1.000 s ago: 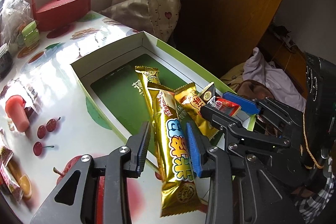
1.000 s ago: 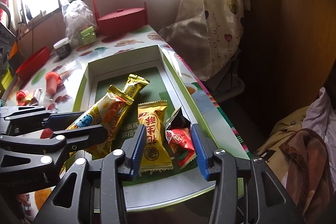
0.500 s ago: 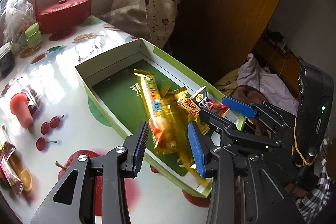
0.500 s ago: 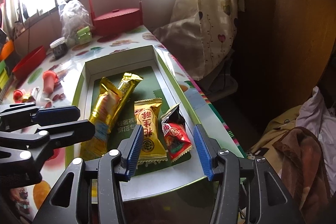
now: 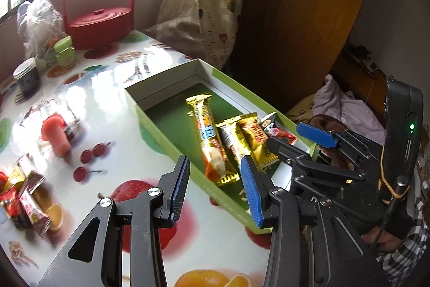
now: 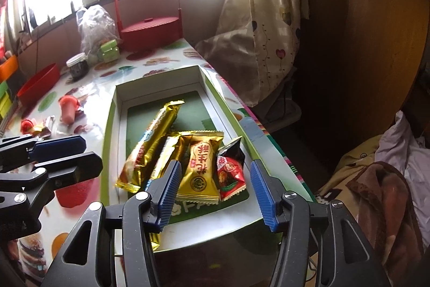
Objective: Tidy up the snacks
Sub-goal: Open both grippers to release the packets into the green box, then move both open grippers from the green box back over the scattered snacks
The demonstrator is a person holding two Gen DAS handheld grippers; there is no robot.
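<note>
While both grippers hang over the near end of the green box (image 5: pixel 172 131), we see four snacks lying on its dark green floor. From the left wrist view, the left gripper (image 5: pixel 215 192) has its jaws spread and holds nothing; the long gold bar (image 5: pixel 208 136) lies at 12 o'clock from its fingertips, running lengthwise in the box, with a second gold bar (image 5: pixel 231 137) touching it on the 3 o'clock side. From the right wrist view, the right gripper (image 6: pixel 217 194) is likewise released, its blue pads (image 6: pixel 262 188) apart and gripping nothing; the gold packet (image 6: pixel 200 166) and the red packet (image 6: pixel 231 171) lie side by side at 12 o'clock, just beyond the fingertips. We note loose snacks (image 5: pixel 27 202) on the fruit-print table (image 5: pixel 94 88) at 9 o'clock of the left gripper, well apart from the box, and a red basket (image 6: pixel 150 31) at the table's far edge.
</note>
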